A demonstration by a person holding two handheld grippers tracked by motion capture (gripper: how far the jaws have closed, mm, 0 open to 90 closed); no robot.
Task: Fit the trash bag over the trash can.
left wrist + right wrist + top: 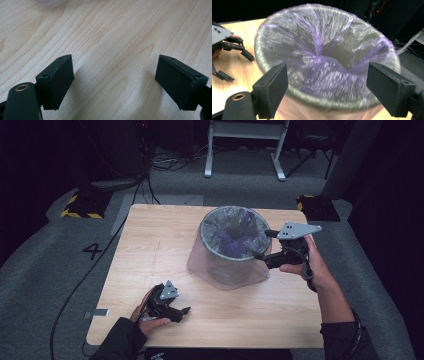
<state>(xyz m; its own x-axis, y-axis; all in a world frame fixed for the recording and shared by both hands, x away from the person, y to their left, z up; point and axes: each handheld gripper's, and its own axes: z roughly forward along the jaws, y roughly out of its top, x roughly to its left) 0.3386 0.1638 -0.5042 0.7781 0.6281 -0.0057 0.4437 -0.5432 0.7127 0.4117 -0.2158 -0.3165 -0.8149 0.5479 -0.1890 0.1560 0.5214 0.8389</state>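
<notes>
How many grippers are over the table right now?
2: the left gripper low near the table's front left edge, the right gripper beside the bag-lined bin's right rim.

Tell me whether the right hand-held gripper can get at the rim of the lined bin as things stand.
Probably yes. The right hand-held gripper is open and faces the bin's near rim, with nothing between its jaws and the purple liner.
</notes>
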